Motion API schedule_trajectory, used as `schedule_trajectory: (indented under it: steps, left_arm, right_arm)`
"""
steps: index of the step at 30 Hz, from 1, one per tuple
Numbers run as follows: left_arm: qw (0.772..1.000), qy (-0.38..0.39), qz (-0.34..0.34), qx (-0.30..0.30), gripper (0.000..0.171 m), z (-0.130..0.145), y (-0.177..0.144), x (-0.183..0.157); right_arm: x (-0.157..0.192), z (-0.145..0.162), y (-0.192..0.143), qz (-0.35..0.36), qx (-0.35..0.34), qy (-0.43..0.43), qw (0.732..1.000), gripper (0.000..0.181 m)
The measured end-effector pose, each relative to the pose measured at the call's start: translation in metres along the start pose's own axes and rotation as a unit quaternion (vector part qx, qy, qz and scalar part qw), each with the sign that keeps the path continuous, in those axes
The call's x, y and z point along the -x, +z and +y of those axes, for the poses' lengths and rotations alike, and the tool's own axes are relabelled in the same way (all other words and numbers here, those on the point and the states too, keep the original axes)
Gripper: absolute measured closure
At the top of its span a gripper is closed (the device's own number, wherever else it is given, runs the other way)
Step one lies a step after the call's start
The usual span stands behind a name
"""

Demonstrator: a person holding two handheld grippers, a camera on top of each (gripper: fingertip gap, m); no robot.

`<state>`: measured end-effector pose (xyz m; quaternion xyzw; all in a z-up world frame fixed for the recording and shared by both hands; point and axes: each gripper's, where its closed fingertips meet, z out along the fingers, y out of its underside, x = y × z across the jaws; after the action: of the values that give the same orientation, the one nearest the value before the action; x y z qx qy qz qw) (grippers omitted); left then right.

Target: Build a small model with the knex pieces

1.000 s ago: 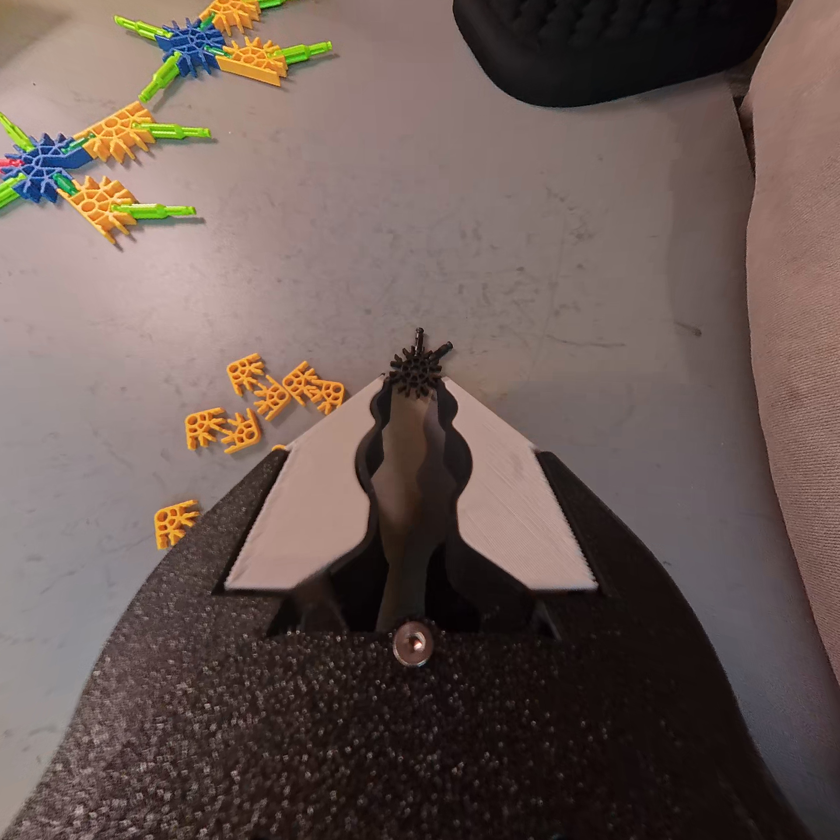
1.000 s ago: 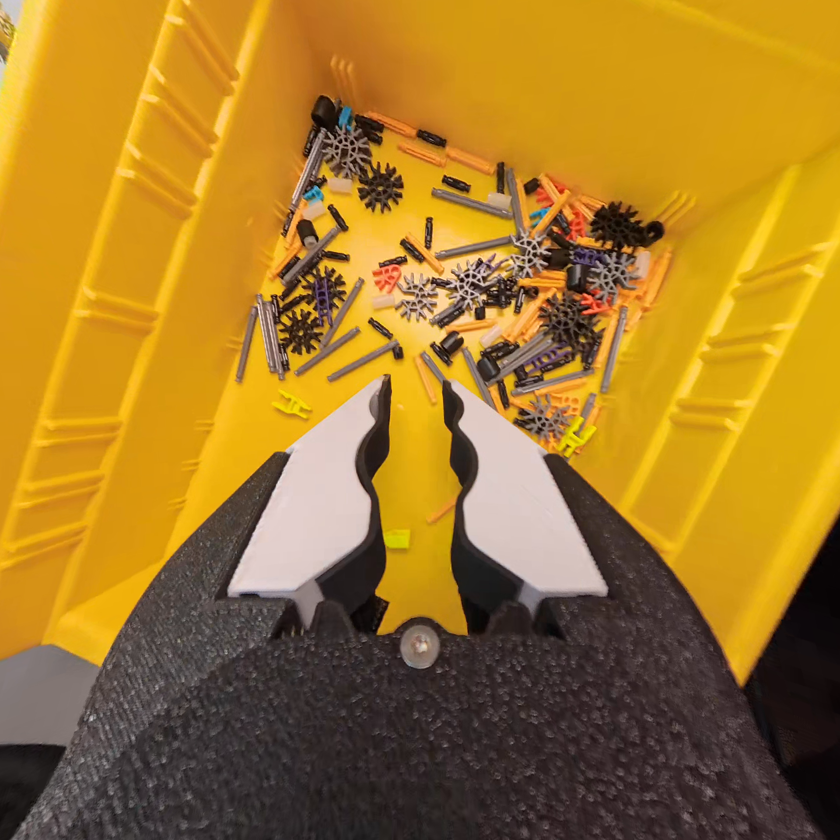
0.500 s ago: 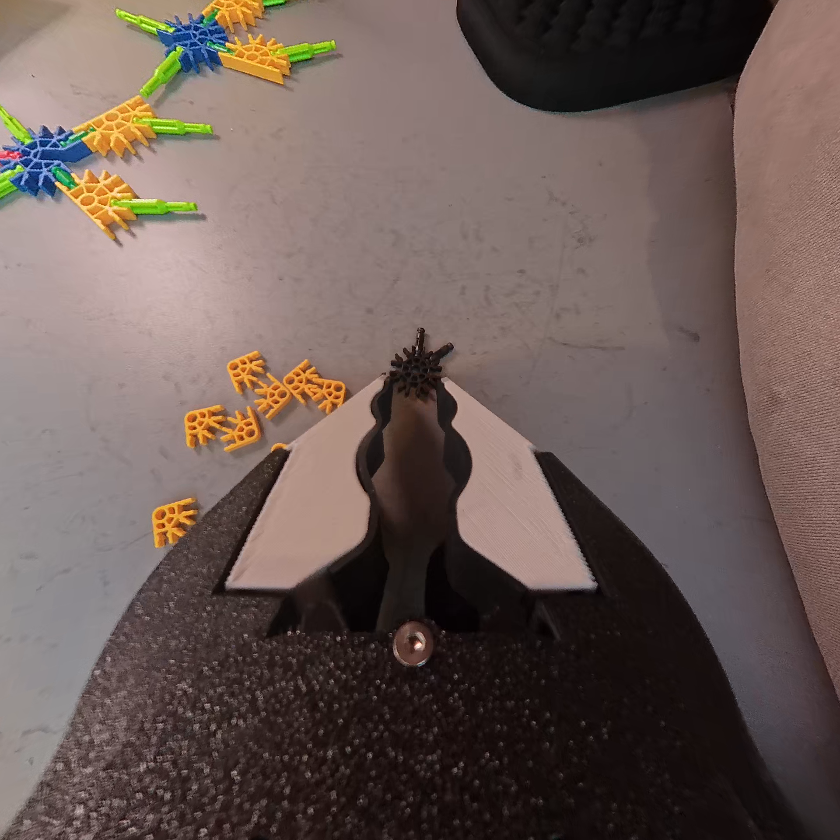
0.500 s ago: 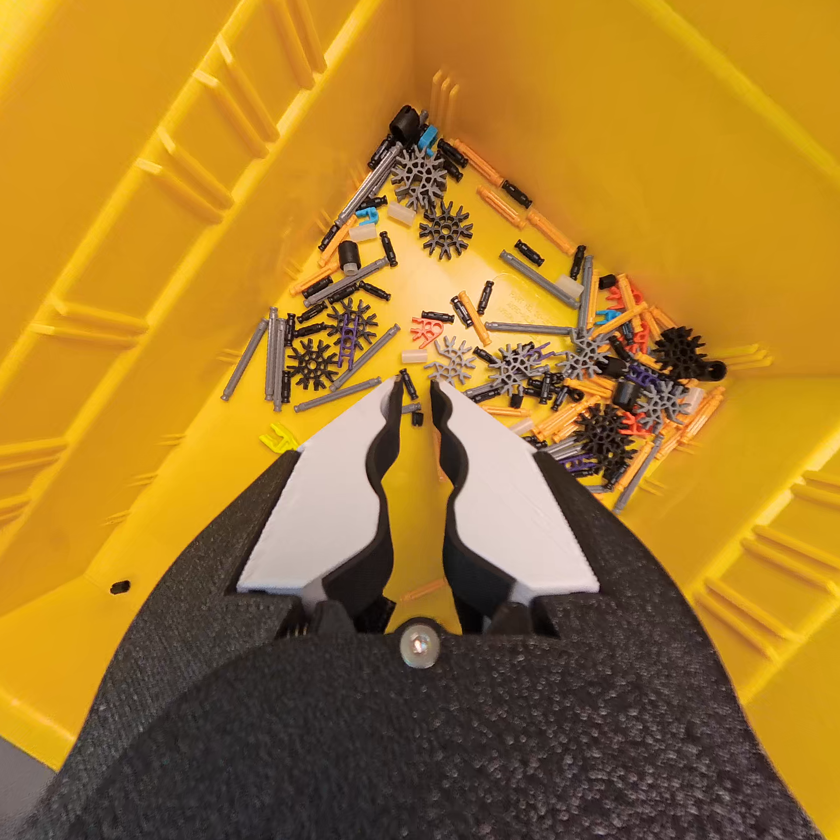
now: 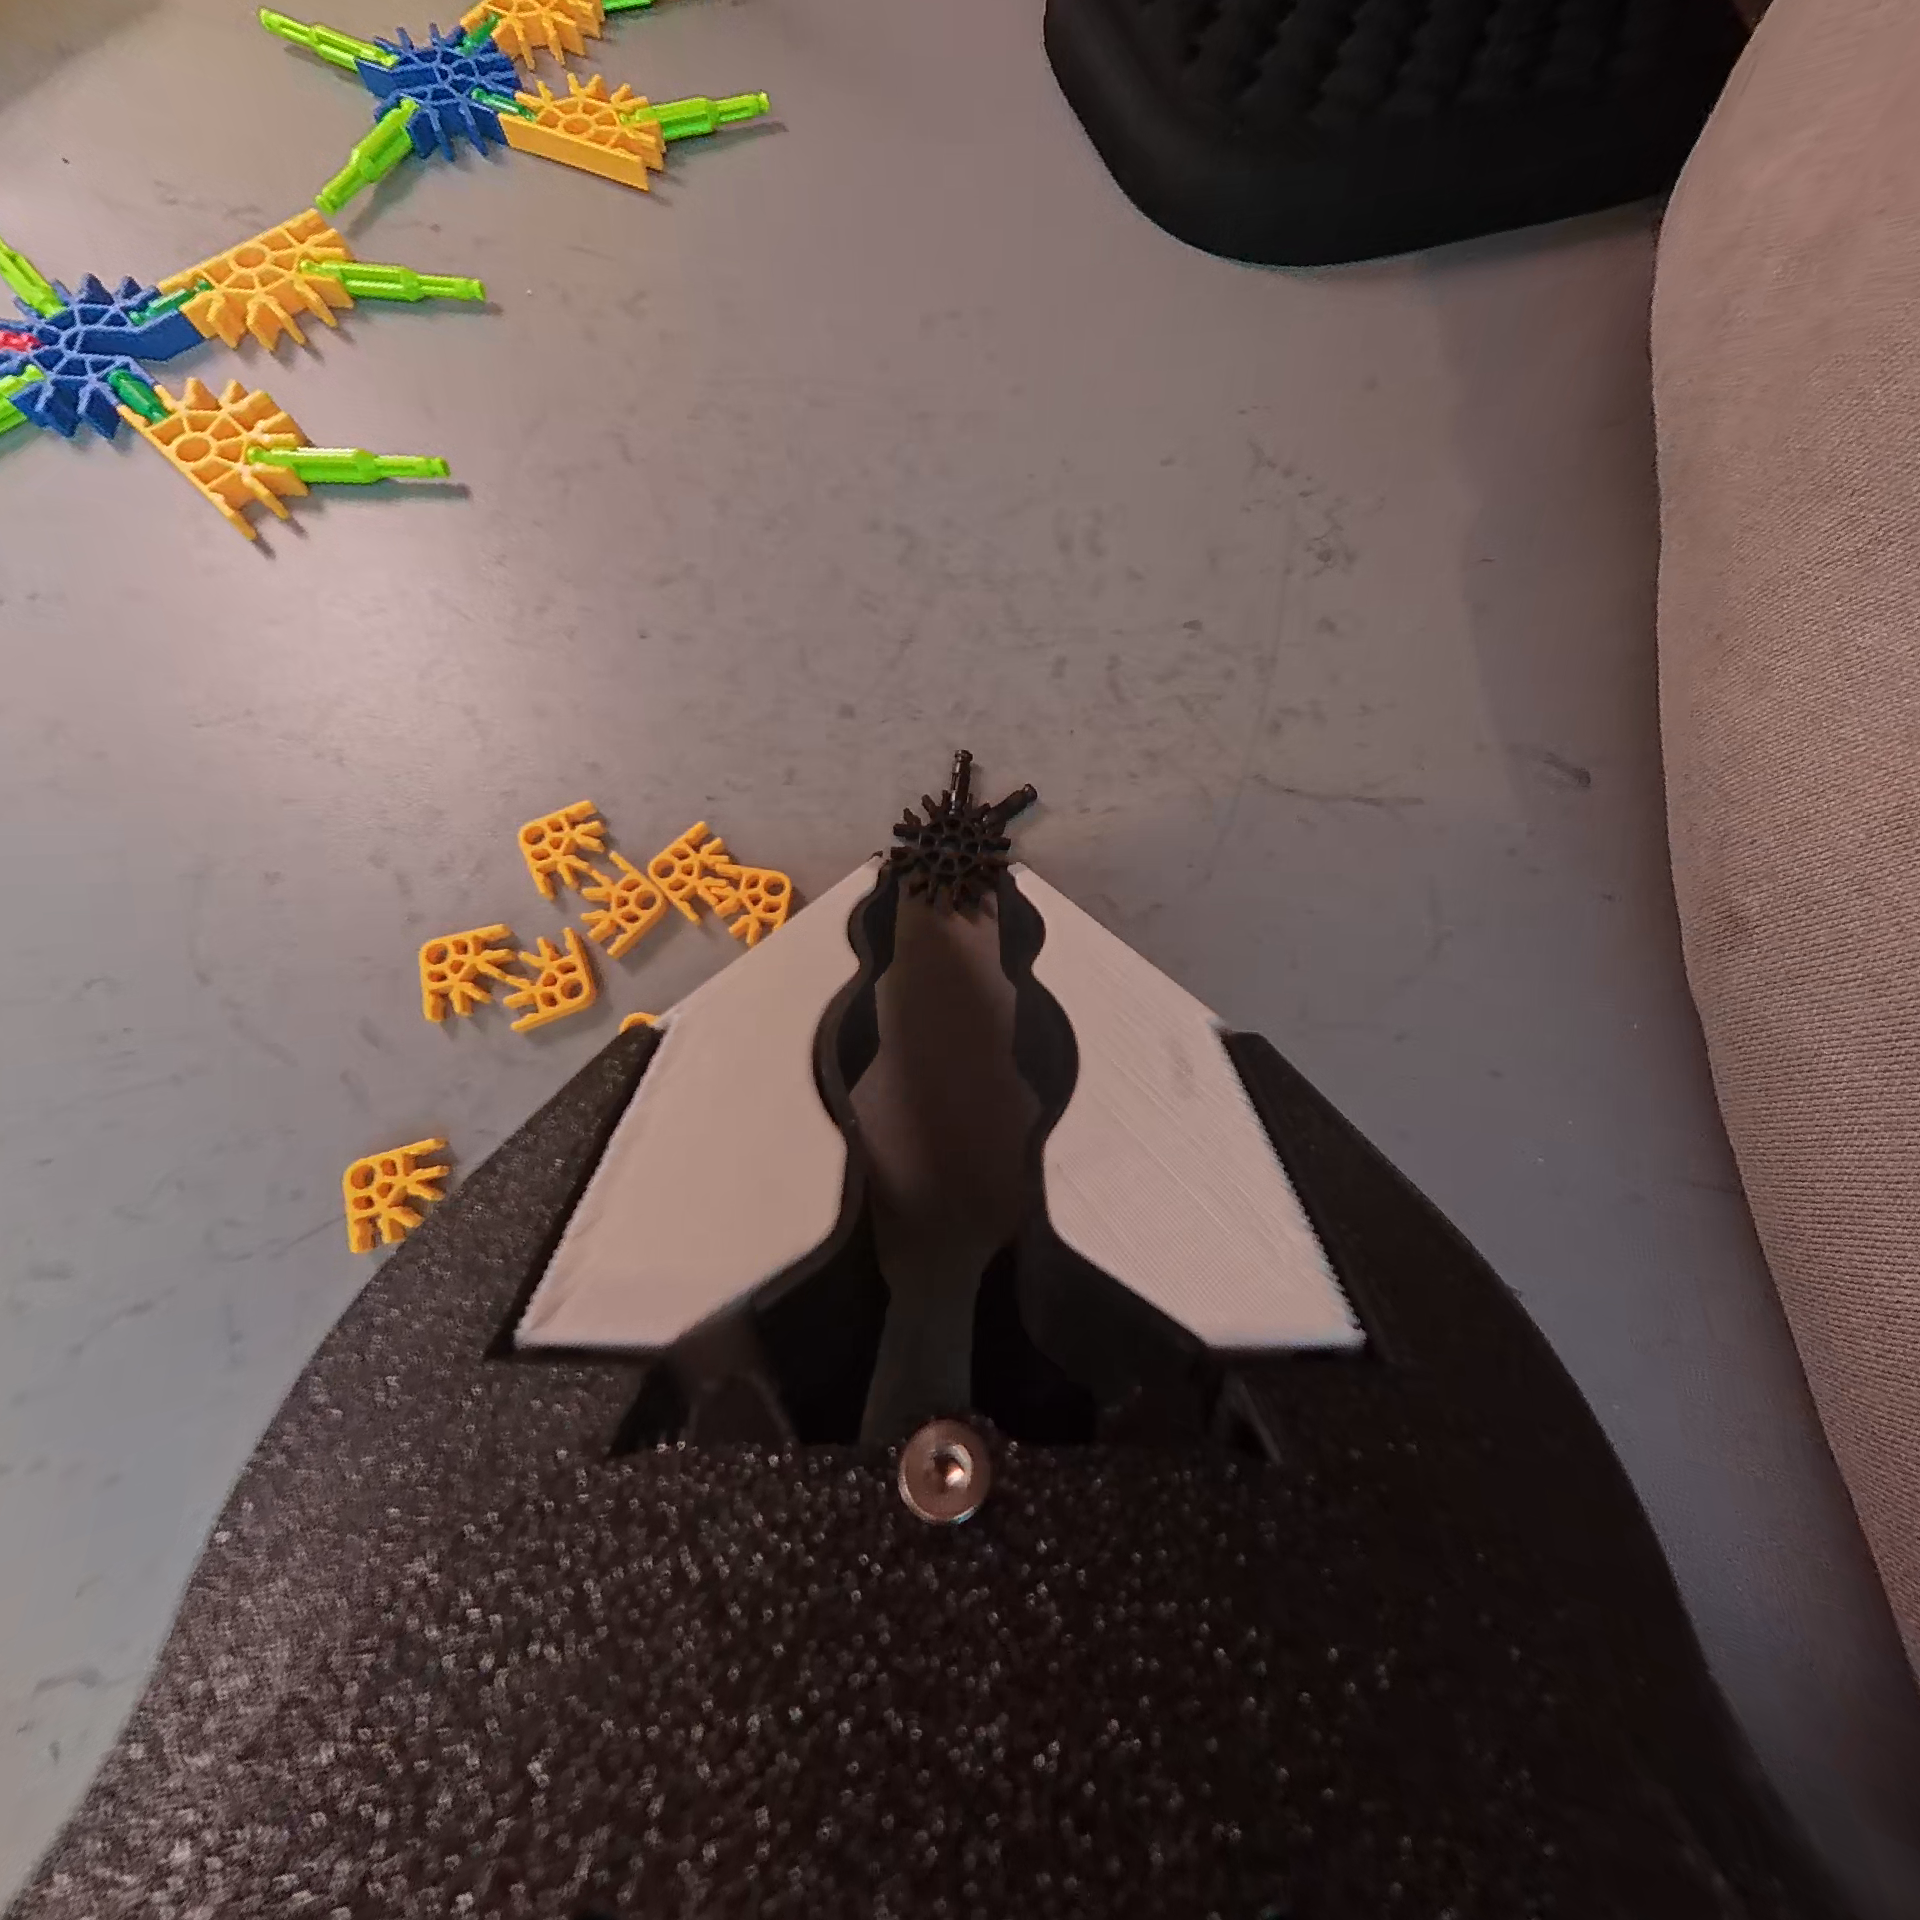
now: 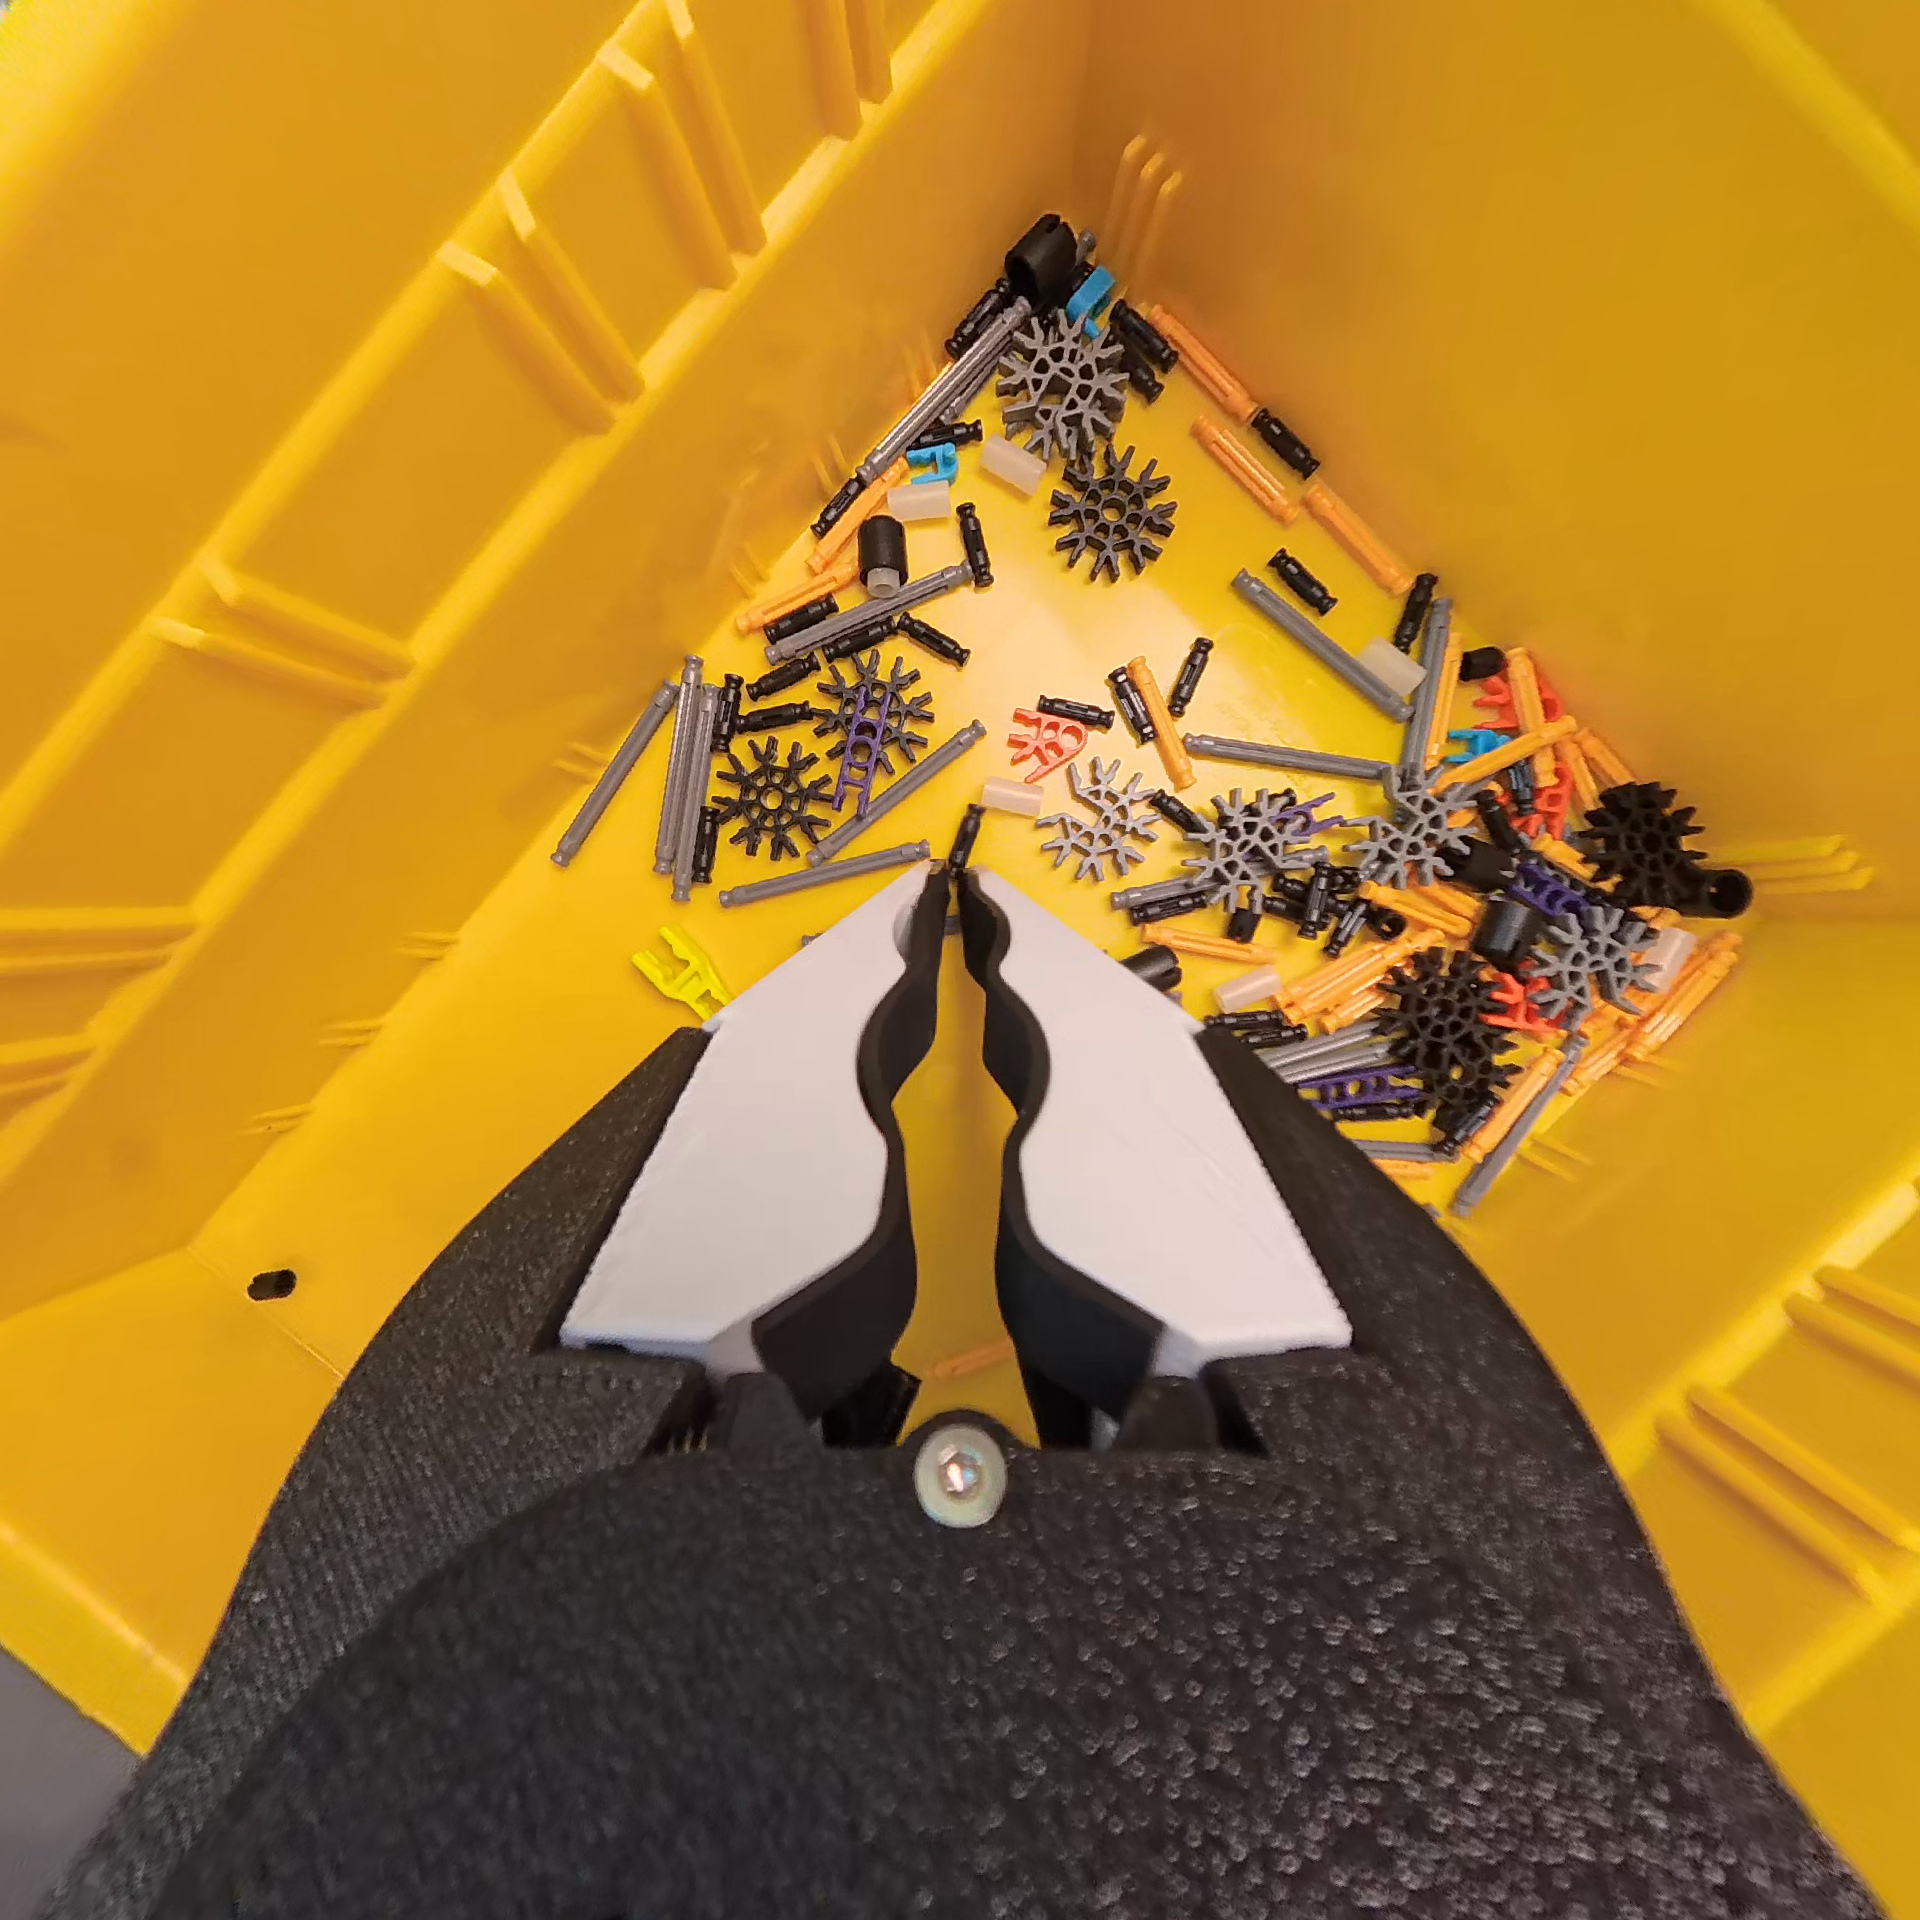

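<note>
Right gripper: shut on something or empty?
Shut on a short black rod. The right gripper tips pinch its near end, inside the yellow bin; the rest sticks out past them over the loose pieces.

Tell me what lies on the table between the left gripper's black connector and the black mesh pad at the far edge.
Nothing: in the left wrist view the grey table is bare between the black connector in the left gripper and the mesh pad.
</note>
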<state>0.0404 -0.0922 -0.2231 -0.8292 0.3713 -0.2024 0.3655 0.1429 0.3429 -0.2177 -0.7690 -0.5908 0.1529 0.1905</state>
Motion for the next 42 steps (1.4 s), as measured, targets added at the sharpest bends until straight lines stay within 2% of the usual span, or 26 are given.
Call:
schedule_trajectory:
  steps: [5,10,12,14,17,19,20,23,26,28,30,33,38,42]
  left_arm:
    - [1.0,0.005,-0.004,0.0,0.152,0.0,0.0,0.0]
    - [1.0,0.006,-0.003,0.001,0.152,0.0,0.0,0.0]
    - [1.0,0.006,-0.003,0.001,0.152,0.0,0.0,0.0]
    - [1.0,0.008,-0.005,0.001,0.152,0.001,0.0,0.0]
    - [1.0,0.01,-0.006,0.001,0.152,0.001,0.0,0.0]
    - [1.0,0.013,-0.009,0.001,0.152,0.001,-0.001,0.0]
    - [1.0,0.014,-0.01,0.001,0.152,0.001,-0.001,0.0]
    - [1.0,0.014,-0.01,0.001,0.152,0.002,-0.002,-0.001]
    - [1.0,0.012,-0.008,0.001,0.152,0.002,-0.002,0.0]
    - [1.0,0.005,-0.004,0.0,0.152,0.002,-0.002,0.0]
    - [1.0,0.0,-0.001,0.0,0.152,0.001,-0.002,0.0]
    - [1.0,-0.007,0.001,-0.001,0.152,0.0,-0.001,0.002]
    - [1.0,-0.018,-0.003,-0.002,0.152,-0.002,0.001,0.004]
    - [1.0,-0.023,-0.008,-0.003,0.152,-0.003,0.001,0.005]
  right_arm:
    - [0.0,-0.003,-0.007,0.012,-0.012,-0.004,1.0,0.181]
    - [0.029,-0.031,-0.062,0.025,-0.102,-0.034,0.994,0.181]
    - [0.054,-0.041,-0.088,0.011,-0.138,-0.048,0.989,0.181]
    - [0.096,-0.052,-0.114,-0.023,-0.179,-0.082,0.98,0.181]
    - [0.149,-0.052,-0.128,-0.021,-0.18,-0.143,0.973,0.181]
    - [0.159,-0.047,-0.127,0.006,-0.164,-0.163,0.973,0.181]
    - [0.153,-0.046,-0.127,0.025,-0.161,-0.162,0.973,0.181]
    - [0.11,-0.038,-0.12,0.058,-0.14,-0.106,0.983,0.179]
    - [0.073,-0.014,-0.091,0.051,-0.092,-0.077,0.992,0.17]
    - [0.062,0.008,-0.069,0.03,-0.044,-0.072,0.996,0.167]
    - [0.062,0.025,-0.051,0.007,-0.013,-0.058,0.998,0.166]
    - [0.063,0.031,-0.032,-0.001,-0.008,-0.035,0.999,0.16]
    - [0.068,0.026,-0.016,-0.007,-0.018,-0.028,0.999,0.157]
    - [0.075,0.017,-0.016,-0.005,-0.03,-0.04,0.999,0.157]
